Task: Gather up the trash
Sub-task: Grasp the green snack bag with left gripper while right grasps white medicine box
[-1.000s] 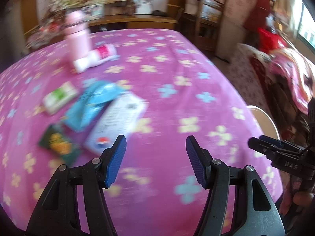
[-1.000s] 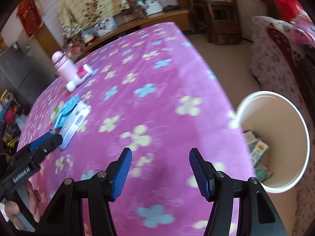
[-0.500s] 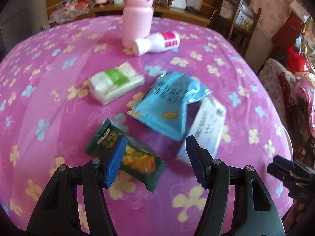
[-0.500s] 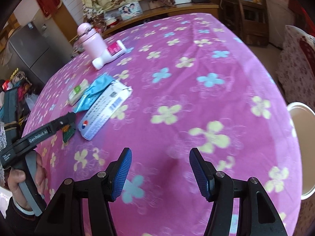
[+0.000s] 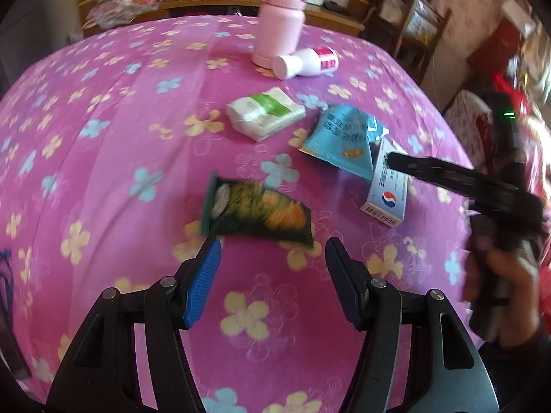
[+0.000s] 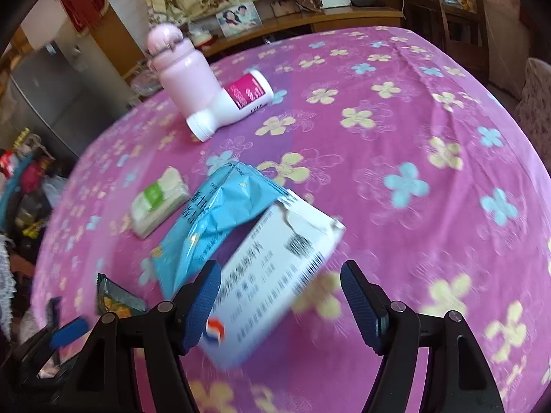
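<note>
A green snack packet [image 5: 255, 211] lies on the pink flowered tablecloth [image 5: 137, 103], just beyond my left gripper [image 5: 272, 244], which is open and holds nothing. Right of the packet are a blue packet [image 5: 344, 137] and a white medicine box [image 5: 387, 189], the blue one overlapping the box's far end. My right gripper [image 6: 280, 270] hangs over the white box [image 6: 268, 241]. Its jaws are opening, the box shows between them and the pads do not press on it. The blue packet [image 6: 220, 220] and green packet [image 6: 117, 299] lie to its left.
A tissue pack [image 5: 265, 112], a pink flask [image 5: 280, 31] and a white bottle [image 5: 304, 63] lying on its side sit further back. A hand holds the right gripper [image 5: 396, 160] at the table's right. Shelves and chairs stand beyond the table.
Both grippers swept from the table's right edge over to the trash pile. The white bin left the right wrist view. The right jaws spread wider.
</note>
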Motion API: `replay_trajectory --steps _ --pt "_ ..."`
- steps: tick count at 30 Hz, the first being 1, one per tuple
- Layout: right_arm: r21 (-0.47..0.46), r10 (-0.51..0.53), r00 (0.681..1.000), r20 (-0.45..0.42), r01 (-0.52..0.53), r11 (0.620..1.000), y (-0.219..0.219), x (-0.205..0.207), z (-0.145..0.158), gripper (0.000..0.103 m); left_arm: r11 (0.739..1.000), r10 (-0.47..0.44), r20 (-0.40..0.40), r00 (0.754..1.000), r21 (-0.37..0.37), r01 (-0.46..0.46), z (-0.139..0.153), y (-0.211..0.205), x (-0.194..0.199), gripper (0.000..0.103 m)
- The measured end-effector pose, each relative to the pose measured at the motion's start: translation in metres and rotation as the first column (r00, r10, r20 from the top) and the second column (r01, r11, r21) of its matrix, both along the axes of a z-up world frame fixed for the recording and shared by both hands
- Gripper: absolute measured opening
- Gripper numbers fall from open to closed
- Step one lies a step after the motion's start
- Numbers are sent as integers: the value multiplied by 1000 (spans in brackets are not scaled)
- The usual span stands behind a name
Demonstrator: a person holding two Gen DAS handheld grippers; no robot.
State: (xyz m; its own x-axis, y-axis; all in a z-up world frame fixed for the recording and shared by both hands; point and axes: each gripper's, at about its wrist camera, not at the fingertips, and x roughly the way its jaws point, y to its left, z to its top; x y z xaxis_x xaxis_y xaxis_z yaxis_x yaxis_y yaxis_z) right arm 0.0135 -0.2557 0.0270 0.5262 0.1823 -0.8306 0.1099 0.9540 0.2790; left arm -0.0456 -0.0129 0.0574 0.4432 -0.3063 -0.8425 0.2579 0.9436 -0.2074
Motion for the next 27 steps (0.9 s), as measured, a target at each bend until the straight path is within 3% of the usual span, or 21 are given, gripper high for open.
replay_trajectory --steps 4,8,11,15,23,25,27 --pt "-36 -3 1000 5 3 999 12 11 -5 72 994 84 -22 996 -75 -86 2 20 1 62" --pt "-157 106 994 -2 -105 982 22 7 -6 72 979 182 -21 983 -86 -183 0 33 7 62" --pt "-190 168 986 -23 -169 967 16 -10 -3 60 970 234 -24 972 -68 -235 -2 41 14 62" --pt "-232 200 978 -63 -209 950 -11 -39 -2 57 966 240 -39 970 -89 -243 -7 44 21 62" --pt "-56 131 989 -62 -134 989 -52 -65 4 66 964 237 -69 969 -106 -243 -23 19 45 62" --pt "-56 131 990 -55 -134 989 -51 -67 3 66 964 238 -96 966 -98 -247 -31 16 52 63" --pt "-77 138 989 -46 -141 987 -46 -67 4 66 968 236 -59 970 -73 -240 -30 10 50 64"
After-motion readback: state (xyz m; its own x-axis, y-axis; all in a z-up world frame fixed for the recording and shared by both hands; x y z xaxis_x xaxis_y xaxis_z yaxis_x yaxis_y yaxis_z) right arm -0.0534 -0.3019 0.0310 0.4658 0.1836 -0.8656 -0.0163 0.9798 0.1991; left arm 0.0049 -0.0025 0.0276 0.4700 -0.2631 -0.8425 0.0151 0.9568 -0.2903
